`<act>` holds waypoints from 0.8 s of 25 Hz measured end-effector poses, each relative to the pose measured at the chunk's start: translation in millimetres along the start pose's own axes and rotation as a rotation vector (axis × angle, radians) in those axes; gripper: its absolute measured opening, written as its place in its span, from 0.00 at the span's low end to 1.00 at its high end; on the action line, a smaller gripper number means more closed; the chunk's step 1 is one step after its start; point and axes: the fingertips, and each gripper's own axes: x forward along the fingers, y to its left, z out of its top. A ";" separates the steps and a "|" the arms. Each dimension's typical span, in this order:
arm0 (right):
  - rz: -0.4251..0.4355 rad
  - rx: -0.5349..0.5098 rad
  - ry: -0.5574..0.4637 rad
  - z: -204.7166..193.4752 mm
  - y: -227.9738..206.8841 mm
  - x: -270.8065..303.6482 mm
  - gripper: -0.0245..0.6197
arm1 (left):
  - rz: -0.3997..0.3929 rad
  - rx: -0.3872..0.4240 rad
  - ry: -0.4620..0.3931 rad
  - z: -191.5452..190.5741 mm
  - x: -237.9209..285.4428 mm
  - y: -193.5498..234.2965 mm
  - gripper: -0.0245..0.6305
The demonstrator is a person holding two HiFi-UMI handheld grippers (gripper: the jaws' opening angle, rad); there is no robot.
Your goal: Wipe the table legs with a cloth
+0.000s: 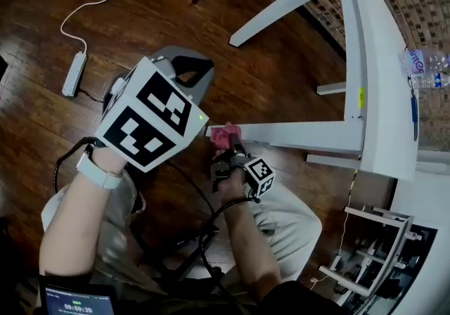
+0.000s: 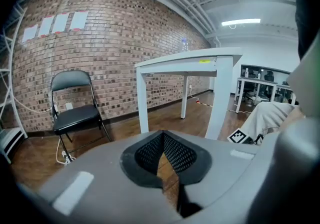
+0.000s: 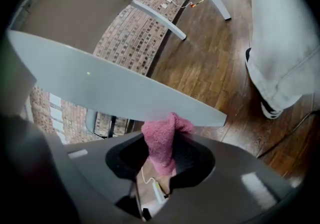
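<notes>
I am wiping the white table leg with the pink cloth pinched in my right gripper, likely stroking lengthwise next; left gripper closed, empty.

One table, one cloth, one chair

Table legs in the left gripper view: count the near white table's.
3: left leg; farther middle leg; nearest right leg. A fourth may be hidden.

Screen shows timer, approx. 00:00:39; bottle label too blurred.
</notes>
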 end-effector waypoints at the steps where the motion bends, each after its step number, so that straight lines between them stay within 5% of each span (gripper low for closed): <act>1: 0.017 0.012 -0.002 6.0 14.7 -11.3 0.21 | -0.021 0.025 -0.006 10.3 2.8 -2.9 0.04; 9: 0.127 -0.032 0.048 25.9 107.1 -67.4 0.21 | -0.106 0.162 -0.005 41.8 34.2 -1.1 0.04; 15: 0.163 -0.114 0.114 33.3 121.8 -87.1 0.21 | -0.182 0.215 0.022 40.6 55.8 -37.6 0.04; 20: 0.215 -0.179 0.155 39.9 135.9 -96.2 0.21 | -0.208 0.276 -0.071 38.0 50.6 -70.9 0.04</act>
